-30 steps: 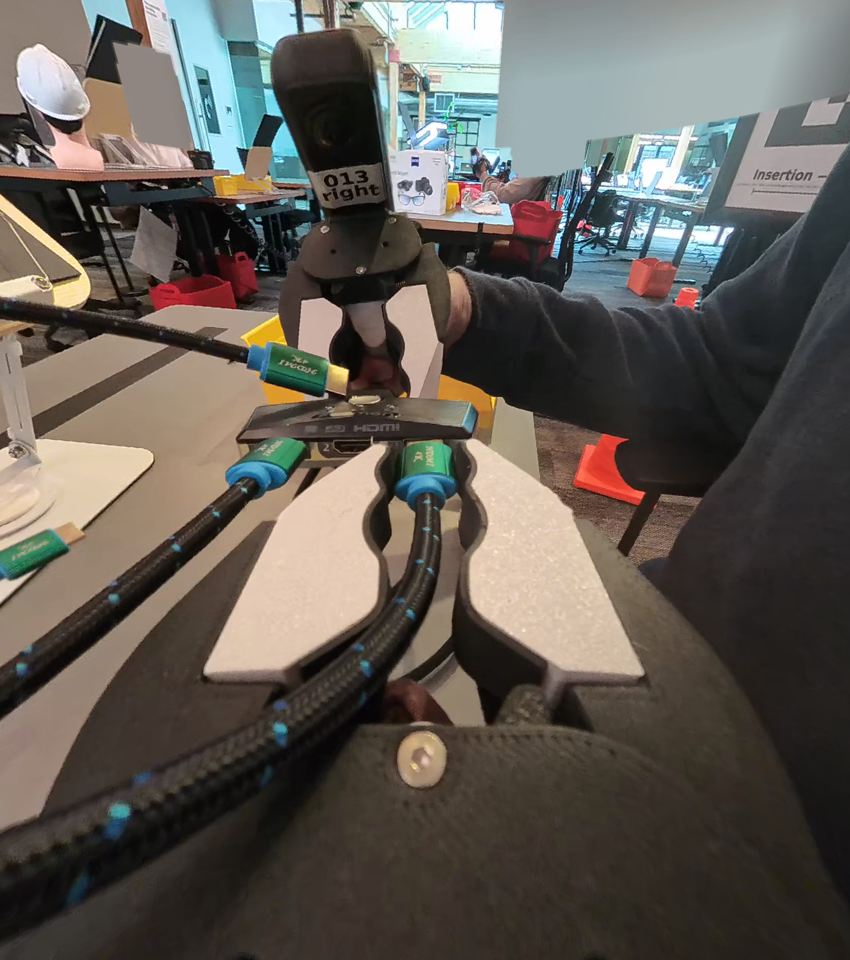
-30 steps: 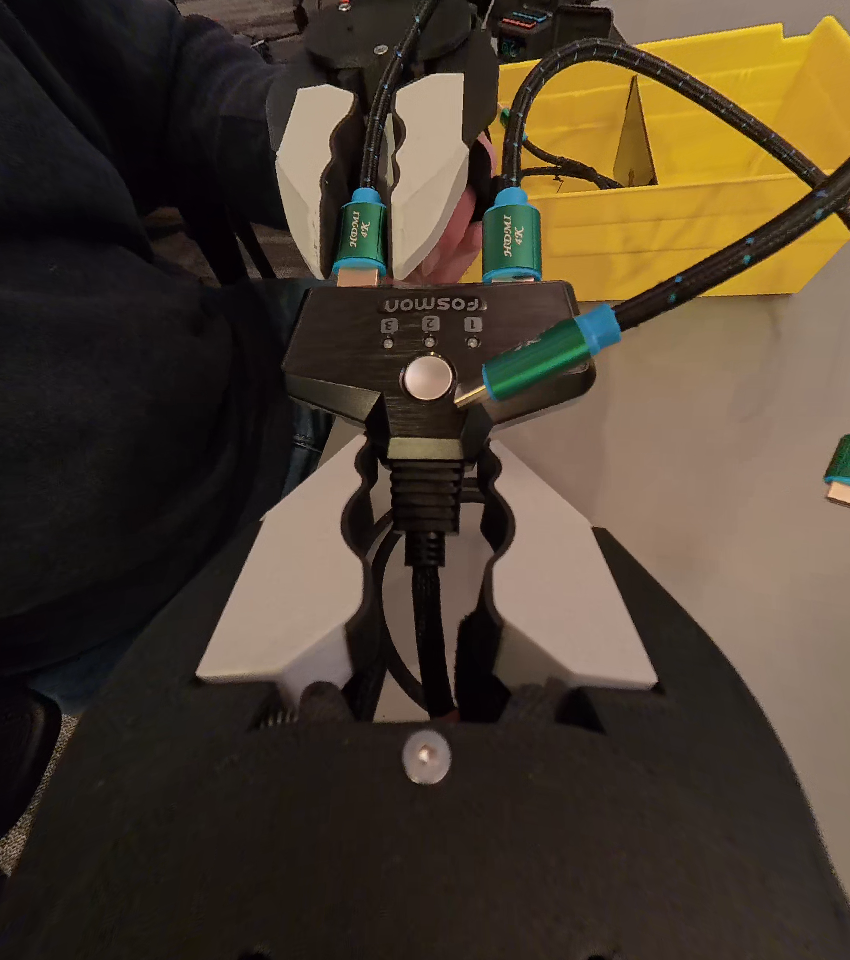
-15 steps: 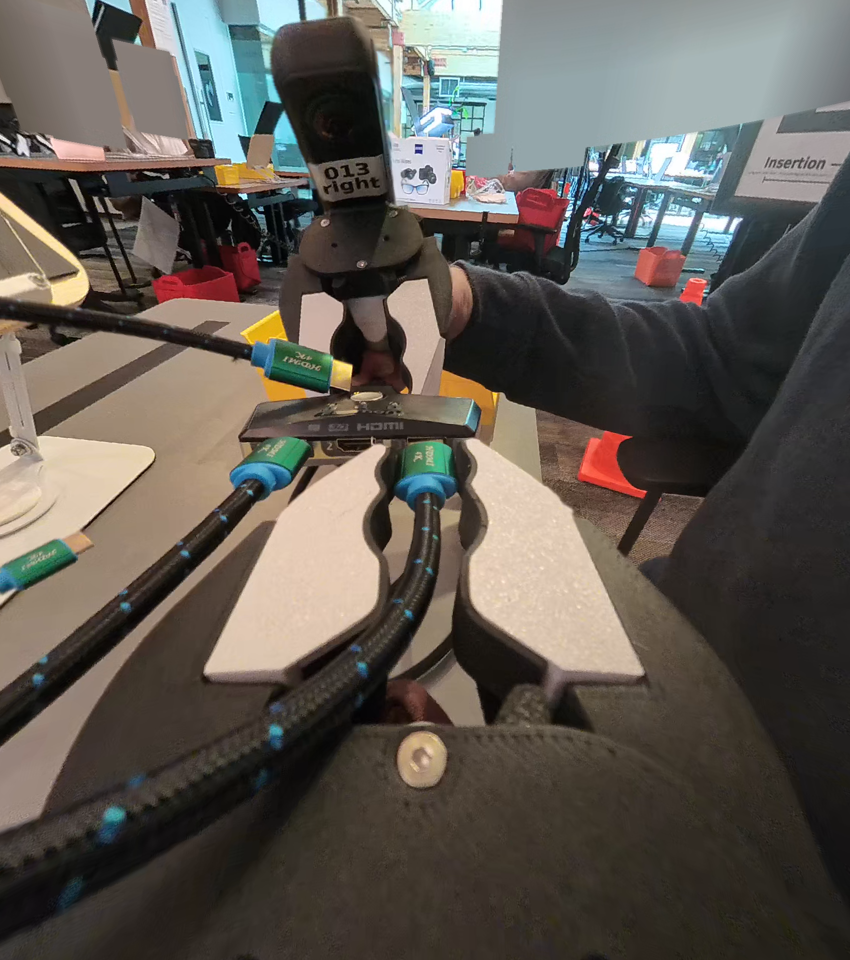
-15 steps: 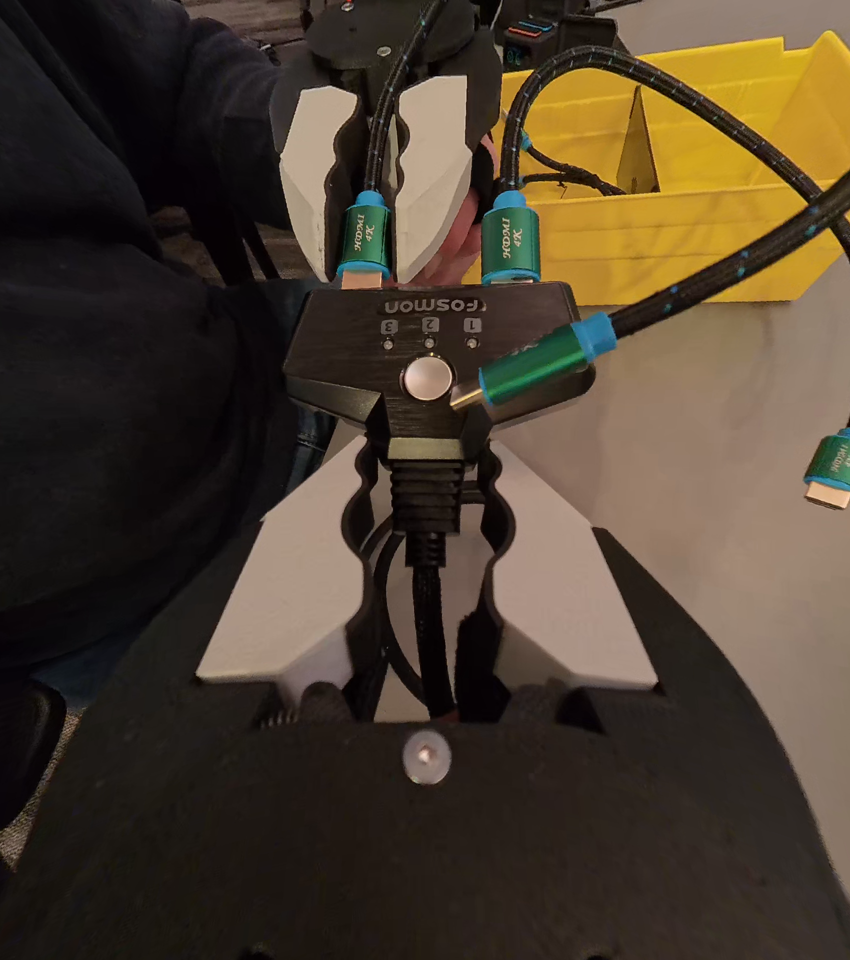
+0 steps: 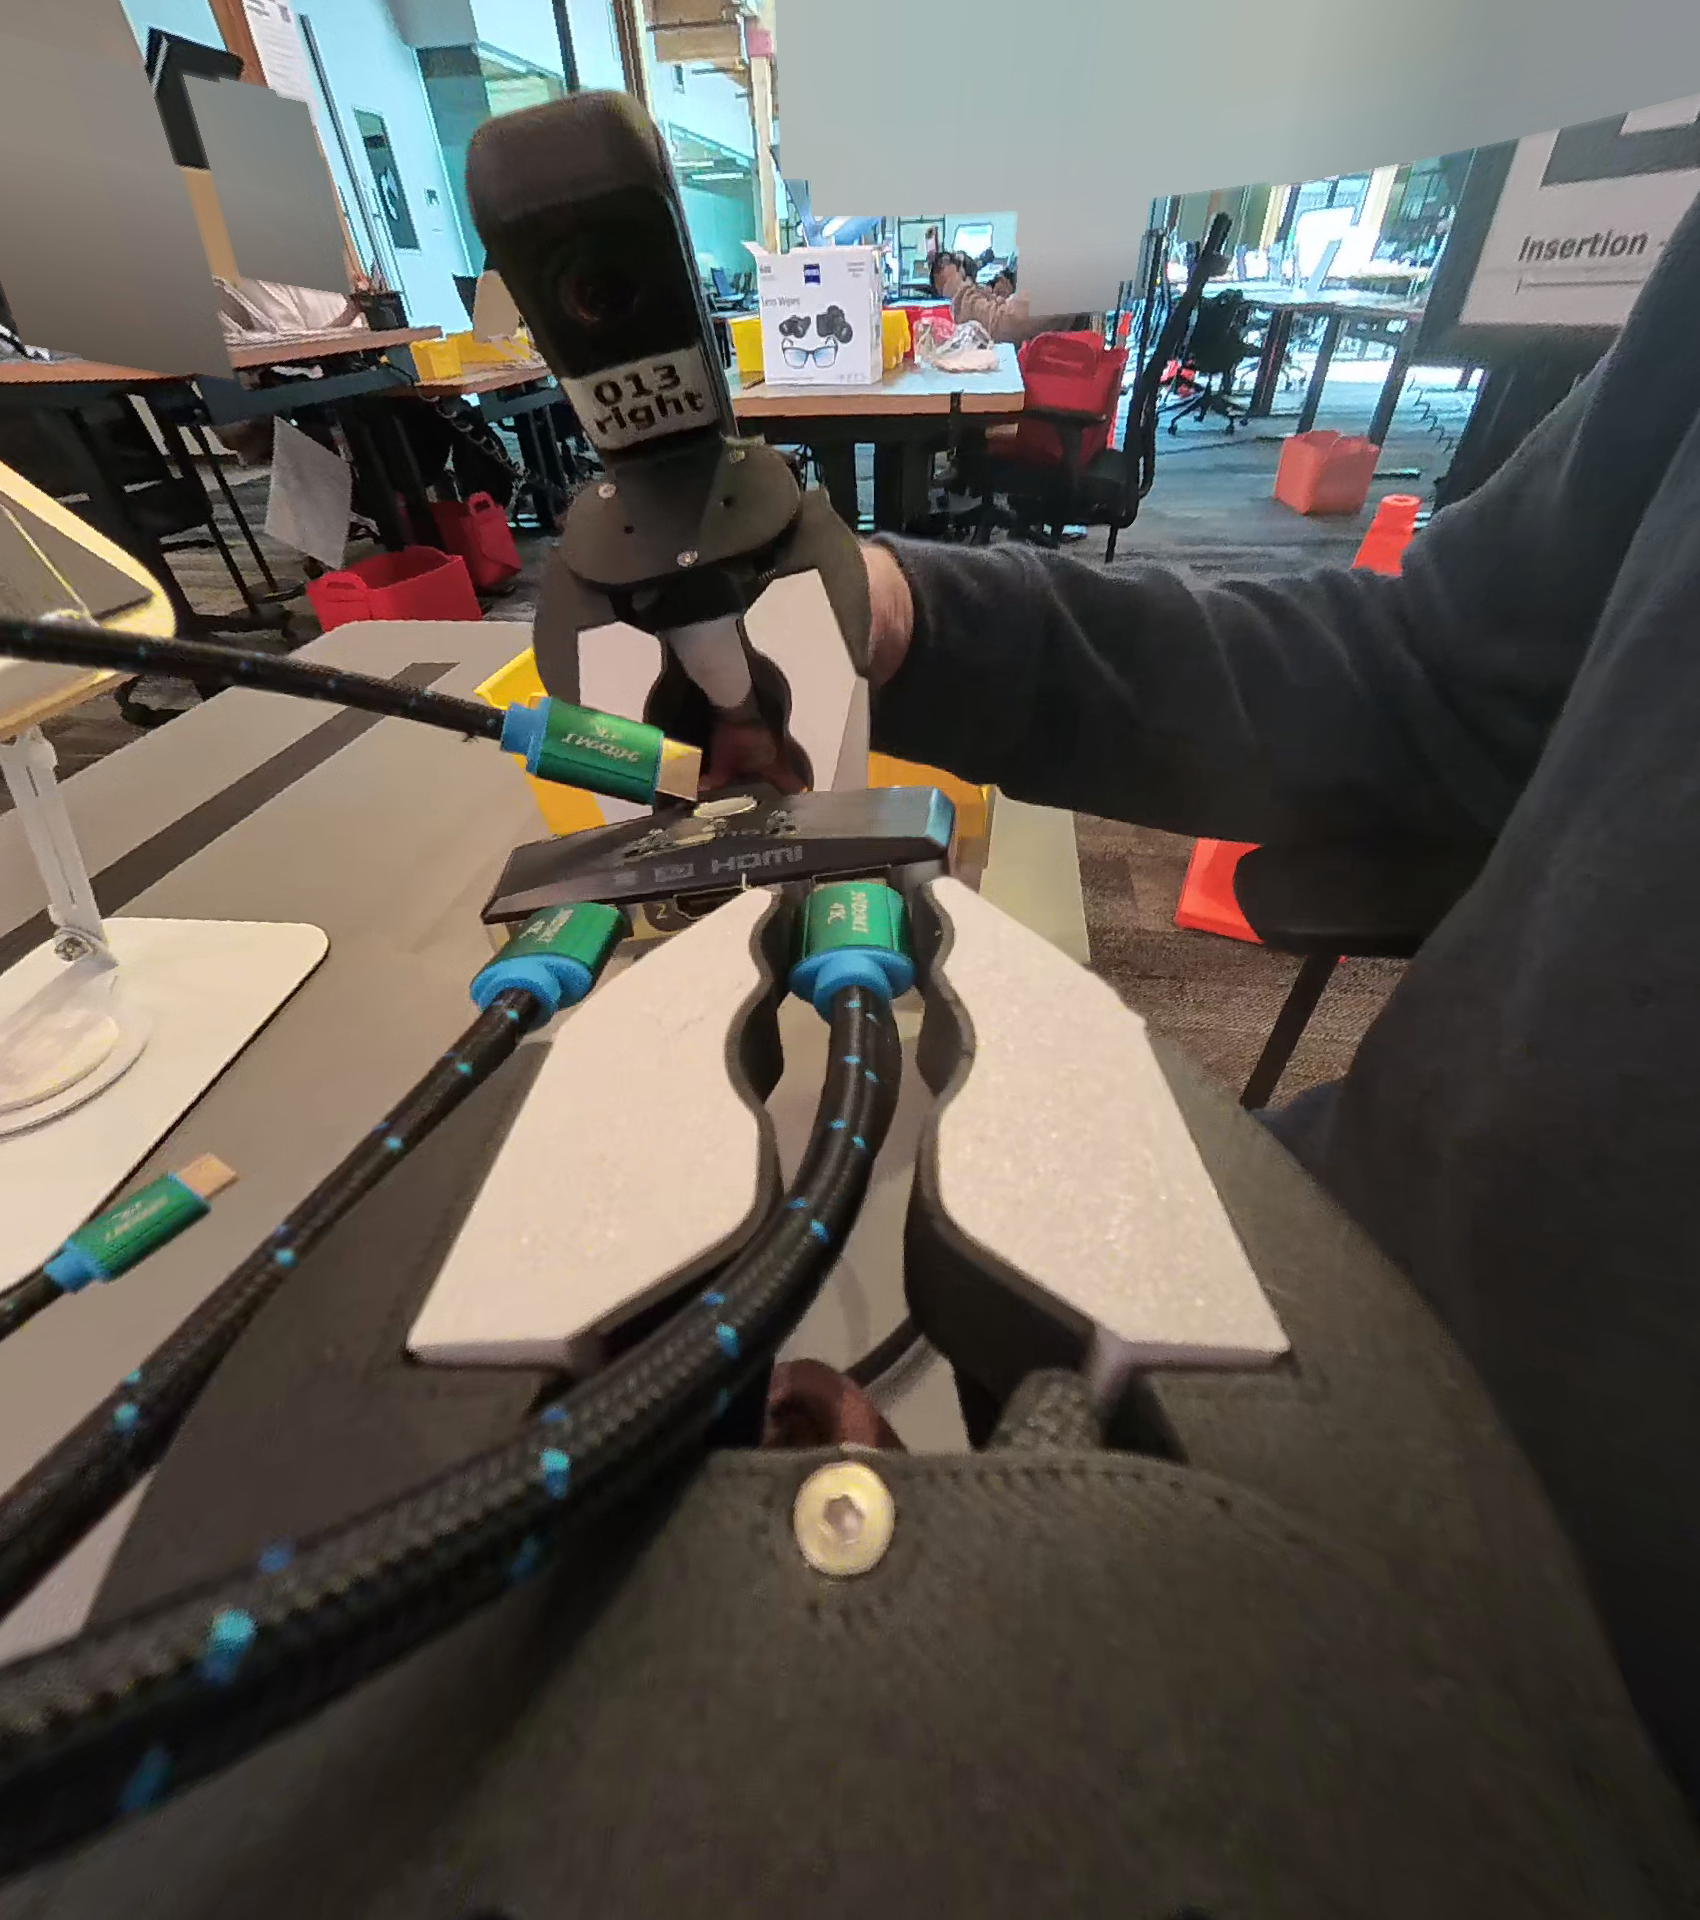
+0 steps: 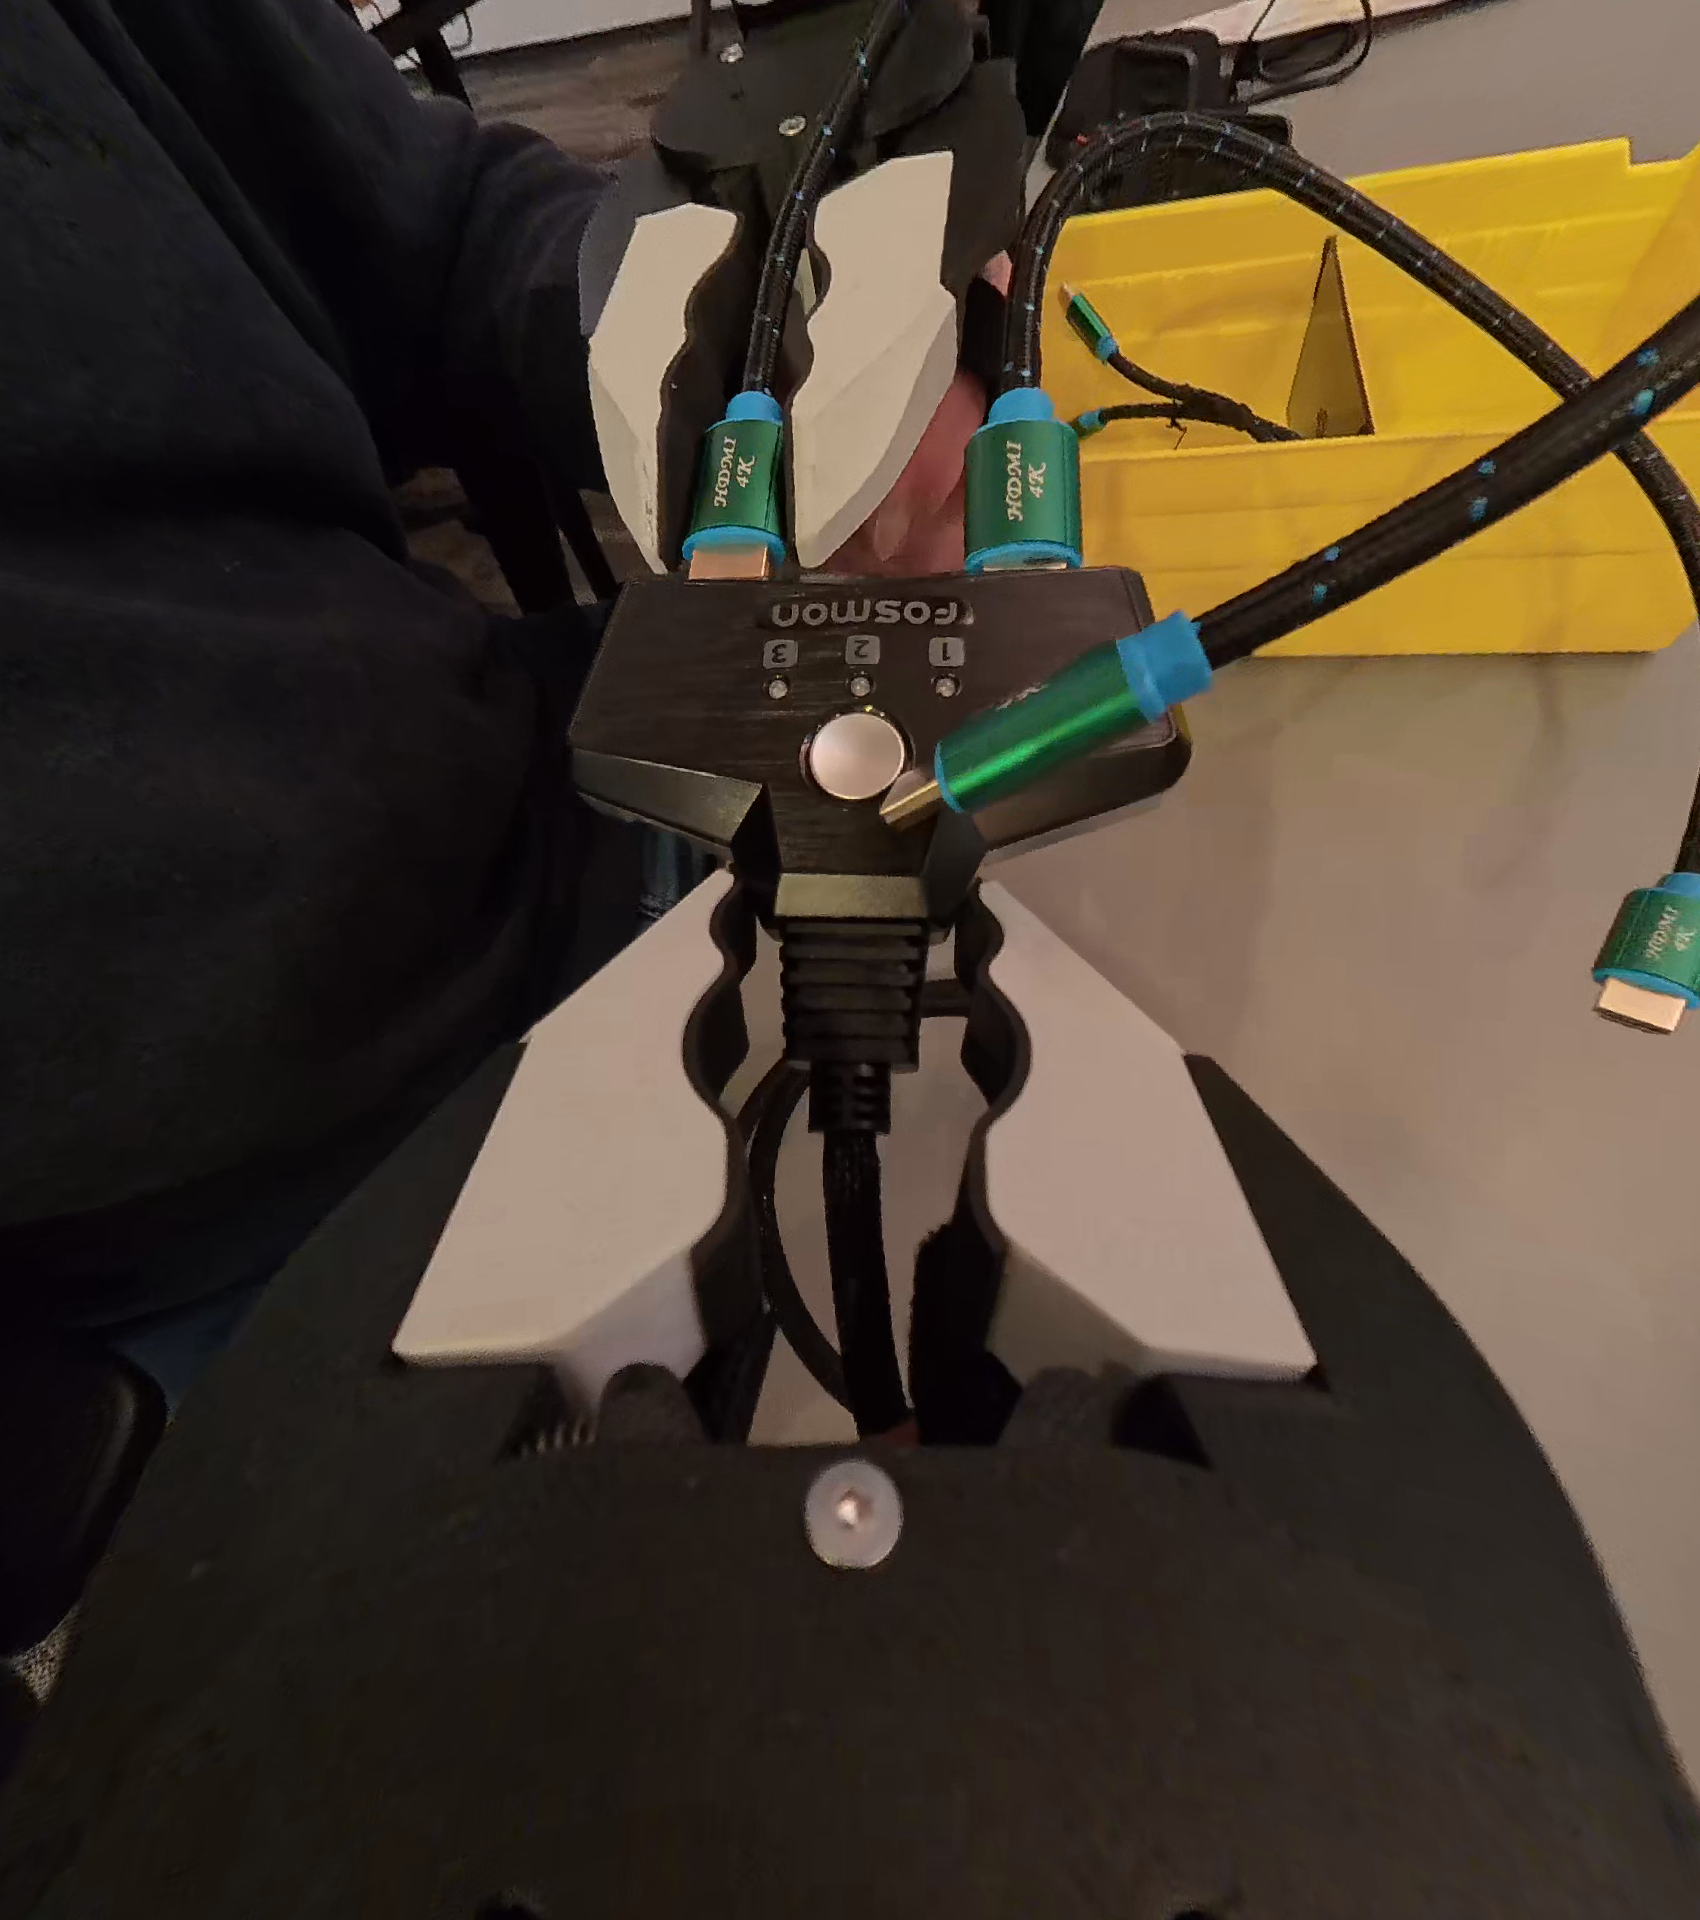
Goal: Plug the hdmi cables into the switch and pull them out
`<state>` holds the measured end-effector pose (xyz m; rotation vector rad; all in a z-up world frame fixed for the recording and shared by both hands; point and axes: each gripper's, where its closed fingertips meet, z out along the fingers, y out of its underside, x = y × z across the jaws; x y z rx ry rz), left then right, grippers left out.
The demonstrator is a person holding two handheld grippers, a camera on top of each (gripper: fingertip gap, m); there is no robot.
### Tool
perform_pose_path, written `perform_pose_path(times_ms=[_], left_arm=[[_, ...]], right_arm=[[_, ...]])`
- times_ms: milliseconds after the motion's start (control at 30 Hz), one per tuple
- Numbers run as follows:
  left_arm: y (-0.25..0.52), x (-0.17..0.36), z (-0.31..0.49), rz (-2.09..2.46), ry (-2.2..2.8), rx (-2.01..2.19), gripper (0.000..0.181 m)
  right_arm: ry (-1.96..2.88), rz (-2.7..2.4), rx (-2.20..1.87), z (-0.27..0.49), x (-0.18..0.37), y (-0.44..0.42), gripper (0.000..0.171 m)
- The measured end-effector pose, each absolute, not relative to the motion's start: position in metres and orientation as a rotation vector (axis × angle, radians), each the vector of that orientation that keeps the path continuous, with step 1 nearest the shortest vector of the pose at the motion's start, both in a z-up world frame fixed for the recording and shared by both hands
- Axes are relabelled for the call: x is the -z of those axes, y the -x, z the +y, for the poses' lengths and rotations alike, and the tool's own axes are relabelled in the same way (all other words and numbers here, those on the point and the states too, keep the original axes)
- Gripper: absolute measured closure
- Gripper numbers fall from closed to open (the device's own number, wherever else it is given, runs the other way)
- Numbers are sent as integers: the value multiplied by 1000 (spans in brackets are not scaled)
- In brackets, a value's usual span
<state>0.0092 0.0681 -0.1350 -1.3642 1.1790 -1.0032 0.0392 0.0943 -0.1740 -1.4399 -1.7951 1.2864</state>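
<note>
Grey tabletop (image 6: 1345,1039); black three-port switch (image 6: 856,696)

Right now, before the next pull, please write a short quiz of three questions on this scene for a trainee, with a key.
1. True or false: the left gripper is shut on a green metal plug with a blue collar at the black flat switch.
2. In the right wrist view, which port on the far edge of the switch is empty? A left, B middle, C right.
3. Fill in: the right gripper holds the switch by the black ribbed ____ of the switch's own cable.
Key: 1 true; 2 B; 3 sleeve.
</note>
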Motion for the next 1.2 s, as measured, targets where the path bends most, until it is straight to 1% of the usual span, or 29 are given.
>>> perform_pose_path(times_ms=[600, 1200], left_arm=[[-2, 127, 71, 1135, 1369, 1027, 160], [-11, 136, 67, 1154, 1387, 1039, 160]], right_arm=[[1425, -1773, -1324, 93, 174, -40, 134], [1433, -1785, -1307, 92, 177, -40, 134]])
